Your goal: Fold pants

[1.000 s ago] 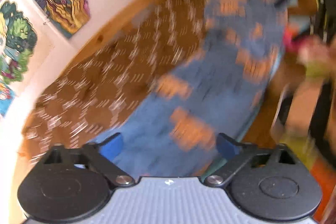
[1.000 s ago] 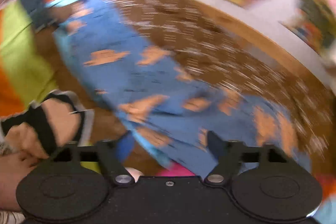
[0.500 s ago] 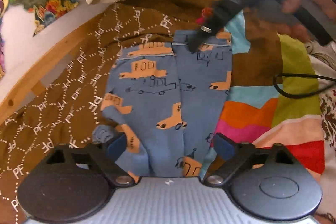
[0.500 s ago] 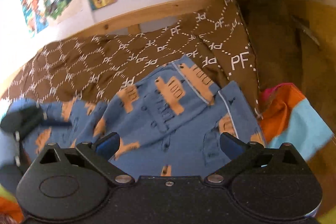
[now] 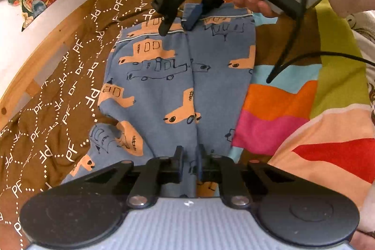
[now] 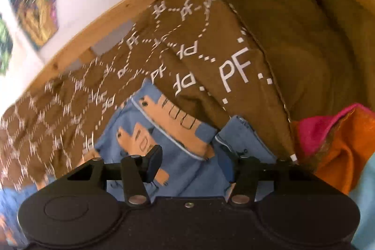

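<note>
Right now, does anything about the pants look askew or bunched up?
Yes. The pants lie mostly flat on the brown blanket, but the left leg's lower edge is crumpled into a loose flap sticking sideways, beside the left tongs gripping the middle seam.

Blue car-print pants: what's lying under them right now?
The blue car-print pants lie mostly on the brown "PF" patterned blanket; their right edge overlaps the multicoloured striped quilt. Whatever sits directly beneath the fabric is covered and cannot be seen.
</note>
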`<state>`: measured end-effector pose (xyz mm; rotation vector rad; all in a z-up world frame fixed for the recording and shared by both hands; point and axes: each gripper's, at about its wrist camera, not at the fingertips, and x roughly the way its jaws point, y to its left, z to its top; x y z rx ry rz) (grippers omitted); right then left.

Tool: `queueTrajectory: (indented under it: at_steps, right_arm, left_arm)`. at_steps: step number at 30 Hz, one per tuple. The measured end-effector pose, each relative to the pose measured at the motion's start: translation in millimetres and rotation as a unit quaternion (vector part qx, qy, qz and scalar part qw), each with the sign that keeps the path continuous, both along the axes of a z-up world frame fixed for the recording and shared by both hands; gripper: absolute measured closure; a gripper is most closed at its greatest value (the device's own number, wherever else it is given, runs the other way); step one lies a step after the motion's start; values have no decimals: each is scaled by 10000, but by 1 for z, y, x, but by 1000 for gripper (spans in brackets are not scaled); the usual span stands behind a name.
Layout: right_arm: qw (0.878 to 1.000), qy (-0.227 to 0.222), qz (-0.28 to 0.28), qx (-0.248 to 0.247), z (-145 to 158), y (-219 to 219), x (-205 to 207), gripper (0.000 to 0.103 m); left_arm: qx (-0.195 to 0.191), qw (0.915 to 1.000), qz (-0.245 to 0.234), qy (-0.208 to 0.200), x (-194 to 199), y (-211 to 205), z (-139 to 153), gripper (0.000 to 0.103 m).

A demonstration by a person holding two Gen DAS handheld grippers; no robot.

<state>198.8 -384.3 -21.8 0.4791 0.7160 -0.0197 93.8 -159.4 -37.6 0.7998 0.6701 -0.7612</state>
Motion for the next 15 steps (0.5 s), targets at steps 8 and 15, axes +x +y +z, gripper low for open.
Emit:
queueTrajectory:
  at_steps: [8,15]
  right_arm:
    - [9982,-479,-344,138,9,-10,-15,98]
    - [9920,-1073,-516,-410,53,-1,-85,99]
  left_arm:
    - [-239,9993,229,152,6,5,6,102]
    - [-505,9986,-49,116,-7,13,26,102]
